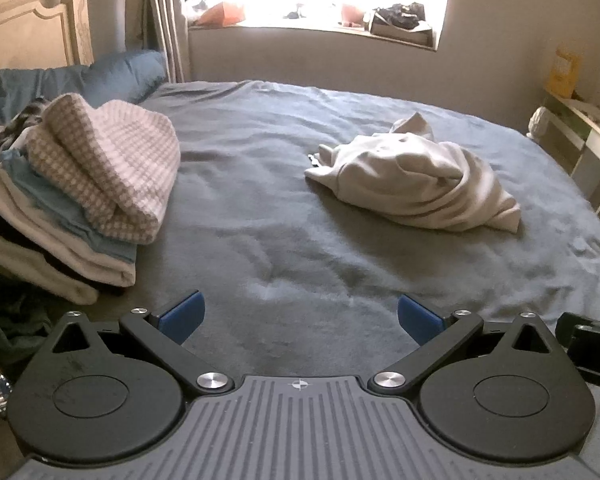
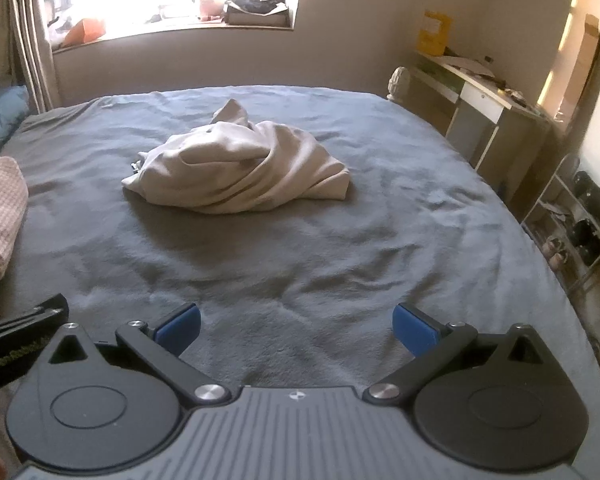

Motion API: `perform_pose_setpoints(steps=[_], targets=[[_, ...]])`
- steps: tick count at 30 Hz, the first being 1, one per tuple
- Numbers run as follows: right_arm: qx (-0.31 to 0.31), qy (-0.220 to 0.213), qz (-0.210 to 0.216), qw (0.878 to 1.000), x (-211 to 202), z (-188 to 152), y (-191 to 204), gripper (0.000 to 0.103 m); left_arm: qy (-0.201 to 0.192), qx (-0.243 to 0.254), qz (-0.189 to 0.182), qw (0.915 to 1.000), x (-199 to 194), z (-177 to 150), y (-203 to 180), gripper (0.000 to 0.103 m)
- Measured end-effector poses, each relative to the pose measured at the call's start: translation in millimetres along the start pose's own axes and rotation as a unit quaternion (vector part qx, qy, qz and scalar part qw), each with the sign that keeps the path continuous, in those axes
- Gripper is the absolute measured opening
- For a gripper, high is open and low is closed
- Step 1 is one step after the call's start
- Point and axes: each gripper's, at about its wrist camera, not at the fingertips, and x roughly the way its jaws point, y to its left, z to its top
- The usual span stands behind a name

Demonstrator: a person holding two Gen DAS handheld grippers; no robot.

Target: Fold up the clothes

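Both tools, left tool (image 1: 300, 318) and right tool (image 2: 296, 326), hover wide open and empty above the bed (image 1: 280, 208). A crumpled beige garment (image 2: 240, 168) lies on its fuzzy dark blanket, well apart from the folded stack (image 1: 80, 196).

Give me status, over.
Left tool open, empty; right tool open, empty. Beige garment crumpled mid-bed, untouched. Folded stack at left. Nothing in the way.
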Motion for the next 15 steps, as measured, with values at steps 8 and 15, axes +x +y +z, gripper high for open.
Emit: perform_pose_setpoints(steps=[8,15], targets=[[0.003,0.002,0.002,1.0,4.6,0.6,-3.7,0.103,-0.005,0.003,0.001,1.0,2.2,3.3,-8.5,0.103],[0.008,0.003,0.006,1.0,6.8,2.5,-9.0,0.103,-0.007,0.011,0.003,0.9999,2.7,4.0,-18.0,0.103]])
